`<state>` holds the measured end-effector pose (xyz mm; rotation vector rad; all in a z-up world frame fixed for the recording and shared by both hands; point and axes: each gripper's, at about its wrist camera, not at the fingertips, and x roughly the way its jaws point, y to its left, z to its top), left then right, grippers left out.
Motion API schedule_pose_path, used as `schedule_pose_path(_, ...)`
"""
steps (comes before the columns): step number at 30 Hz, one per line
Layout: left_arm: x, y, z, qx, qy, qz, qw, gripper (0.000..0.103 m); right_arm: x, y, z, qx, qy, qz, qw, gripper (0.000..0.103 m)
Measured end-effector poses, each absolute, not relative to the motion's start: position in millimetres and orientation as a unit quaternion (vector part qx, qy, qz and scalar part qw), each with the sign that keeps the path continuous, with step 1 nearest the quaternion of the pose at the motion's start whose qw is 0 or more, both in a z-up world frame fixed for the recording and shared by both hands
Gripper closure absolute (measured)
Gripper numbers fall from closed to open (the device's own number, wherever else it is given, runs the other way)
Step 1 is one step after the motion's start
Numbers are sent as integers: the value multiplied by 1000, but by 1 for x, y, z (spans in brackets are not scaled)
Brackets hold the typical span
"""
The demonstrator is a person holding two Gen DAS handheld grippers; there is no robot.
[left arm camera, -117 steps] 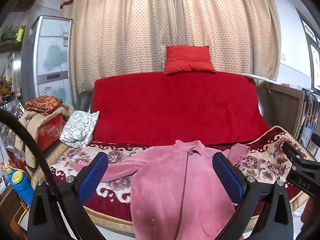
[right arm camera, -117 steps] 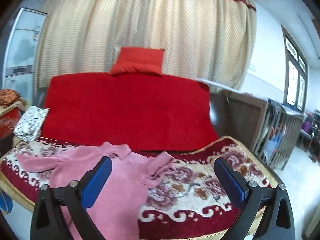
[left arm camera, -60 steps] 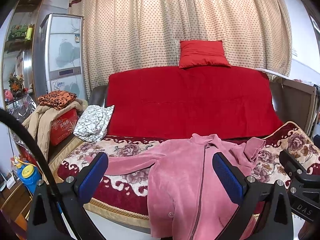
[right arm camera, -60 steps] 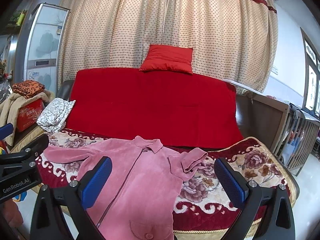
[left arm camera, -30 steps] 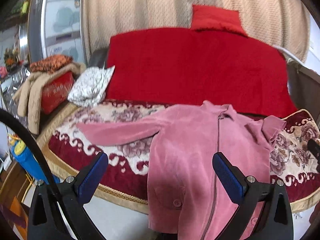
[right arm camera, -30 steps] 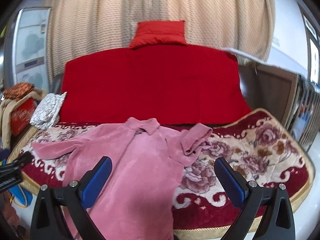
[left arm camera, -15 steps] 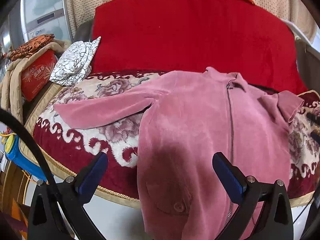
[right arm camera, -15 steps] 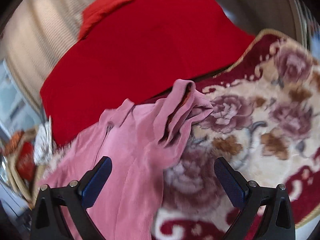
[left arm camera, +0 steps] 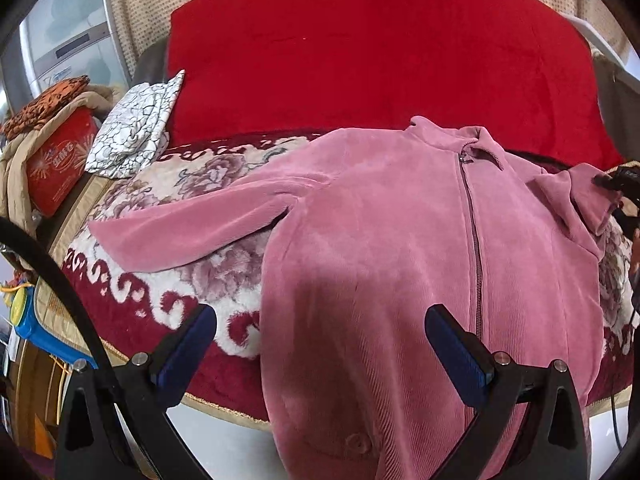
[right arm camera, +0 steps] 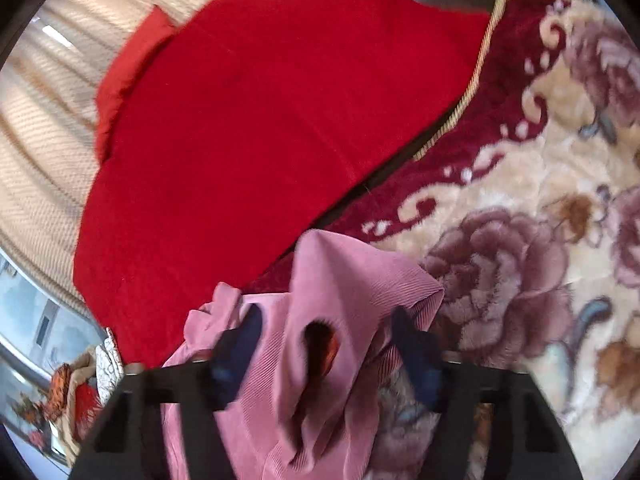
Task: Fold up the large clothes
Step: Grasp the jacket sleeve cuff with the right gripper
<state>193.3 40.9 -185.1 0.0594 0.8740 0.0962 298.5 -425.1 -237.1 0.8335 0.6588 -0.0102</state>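
A pink zip-up jacket (left arm camera: 400,240) lies face up on the floral blanket (left arm camera: 208,176), its hem hanging over the front edge. Its one sleeve (left arm camera: 192,224) lies stretched out to the left. The other sleeve (right arm camera: 352,304) is bunched and folded back at the right. My left gripper (left arm camera: 320,344) is open and empty above the jacket's lower front. My right gripper (right arm camera: 328,344) is partly closed, its fingers on either side of the bunched sleeve's cuff; the view is blurred. It also shows at the right edge of the left wrist view (left arm camera: 622,188).
A red cover (left arm camera: 380,56) drapes the sofa back, with a red cushion (right arm camera: 124,64) on top. A white patterned cloth (left arm camera: 136,124) lies at the sofa's left end. A pile of clothes and a red box (left arm camera: 52,156) stand at the left.
Both grippers have moved in toward the jacket. The right gripper has swung down to the bunched sleeve and its fingers have narrowed around the cuff. The left gripper stays open.
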Motion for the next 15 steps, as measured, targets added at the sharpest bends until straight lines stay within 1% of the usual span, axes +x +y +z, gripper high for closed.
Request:
schedule_pose_path(1,194,40,-185,30,422,46,905,0,304,-424,-241,401,325,-1,857,76)
schedule_pose_path(2,194,40,-186,31,421,45,905,0,305,-423,-243,402,329,4,854,77)
schedule_pose_path(3,195,40,-186,31,420,45,906,0,303,-420,-242,406,327,17,853,83)
schedule_pose_path(4,195,40,-186,30,420,45,906,0,300,-415,-241,411,320,33,853,86)
schedule_pose_path(8,196,43,-186,26,423,45,905,0,283,-374,-208,404,285,135,859,87)
schedule_pose_path(13,188,51,-177,19,412,47,910,0,270,-309,-174,386,272,245,847,87)
schedule_pose_path(15,186,53,-173,17,407,47,912,0,264,-285,-165,370,286,270,842,85)
